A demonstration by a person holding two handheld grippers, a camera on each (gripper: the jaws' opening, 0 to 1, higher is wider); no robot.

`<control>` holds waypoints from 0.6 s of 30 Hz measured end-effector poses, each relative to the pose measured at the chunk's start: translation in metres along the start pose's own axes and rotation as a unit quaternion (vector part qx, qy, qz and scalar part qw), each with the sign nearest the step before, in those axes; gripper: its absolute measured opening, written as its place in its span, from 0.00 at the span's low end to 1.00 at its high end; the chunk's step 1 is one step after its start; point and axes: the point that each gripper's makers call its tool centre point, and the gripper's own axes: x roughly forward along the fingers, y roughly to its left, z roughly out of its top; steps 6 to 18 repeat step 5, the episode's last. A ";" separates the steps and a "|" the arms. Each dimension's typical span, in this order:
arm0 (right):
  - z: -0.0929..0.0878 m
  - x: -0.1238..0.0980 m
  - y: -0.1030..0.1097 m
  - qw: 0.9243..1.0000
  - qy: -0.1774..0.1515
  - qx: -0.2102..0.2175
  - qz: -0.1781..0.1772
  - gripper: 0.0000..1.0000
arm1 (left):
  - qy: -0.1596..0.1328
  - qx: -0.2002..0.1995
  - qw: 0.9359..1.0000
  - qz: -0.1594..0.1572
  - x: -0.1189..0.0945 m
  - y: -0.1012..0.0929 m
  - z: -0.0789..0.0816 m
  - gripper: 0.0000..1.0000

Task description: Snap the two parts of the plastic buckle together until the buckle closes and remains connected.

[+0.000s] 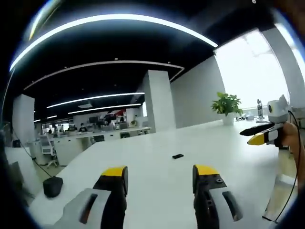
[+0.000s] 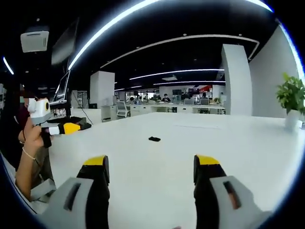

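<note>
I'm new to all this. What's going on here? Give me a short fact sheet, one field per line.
Setting: open office, large white table
Buckle: small black item lying on the table, too small to tell whether it is joined
Left hand-held gripper: open, holding nothing, above the table
Right hand-held gripper: open, holding nothing
Plant: potted plant at the table's far side
Other: dark object at the table edge

The buckle [image 1: 177, 156] is a small black thing lying flat on the white table [image 1: 157, 186] — far out toward the middle, alone. In the right gripper view it [image 2: 154, 139] looks dark and low; too small to tell whether its two parts are joined.
</note>
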 end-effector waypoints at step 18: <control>0.002 -0.016 -0.014 1.000 -0.009 0.004 -0.023 0.73 | 0.012 -0.019 1.000 0.009 -0.003 0.007 -0.006 0.61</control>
